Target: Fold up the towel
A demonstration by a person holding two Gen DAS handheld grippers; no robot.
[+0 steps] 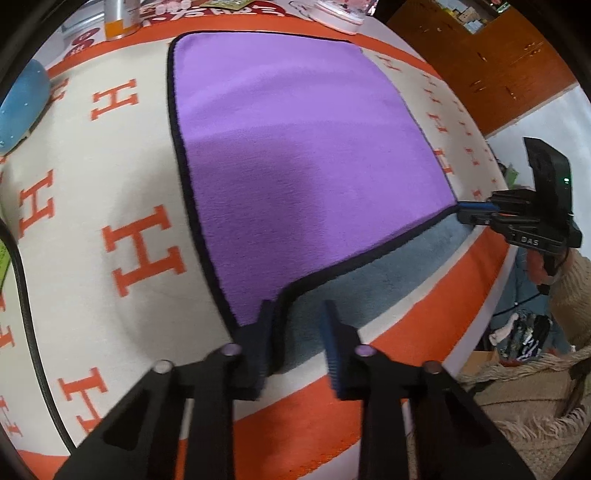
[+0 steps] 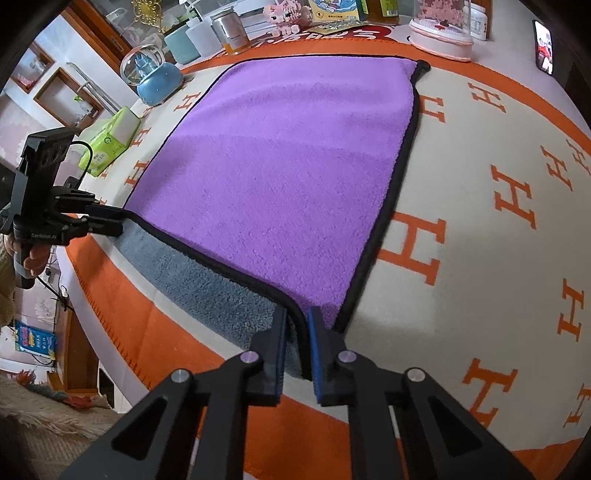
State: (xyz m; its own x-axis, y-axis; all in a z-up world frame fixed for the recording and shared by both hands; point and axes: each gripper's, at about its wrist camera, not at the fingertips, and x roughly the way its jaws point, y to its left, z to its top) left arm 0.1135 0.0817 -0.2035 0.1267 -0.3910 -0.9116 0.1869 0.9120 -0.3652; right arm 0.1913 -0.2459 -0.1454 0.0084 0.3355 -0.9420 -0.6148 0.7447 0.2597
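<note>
At the bottom of the left wrist view our left gripper (image 1: 297, 341) stands with its jaws apart, the left finger (image 1: 255, 354) lying against the black-bound near corner of the towel (image 1: 295, 147) and the blue-padded right finger clear of it over the grey underside; nothing is pinched between them. In the right wrist view our right gripper (image 2: 297, 349) sits low in the frame with its jaws narrowed around the towel's (image 2: 280, 166) other near corner, the black hem running down between the blue pads, though we cannot tell whether they actually press on it. The towel lies in the middle of both frames, purple face up, its near edge turned back so a grey strip shows along the bottom, spread on a cream blanket (image 2: 480, 184) with orange H letters and an orange border. Beyond it, in the upper left of the right wrist view, we see a green tissue pack (image 2: 110, 140), a blue snow globe (image 2: 153, 75) and a metal can (image 2: 231, 31); at upper right a pink-based dome (image 2: 441, 27) stands near the towel's far corner.
</note>
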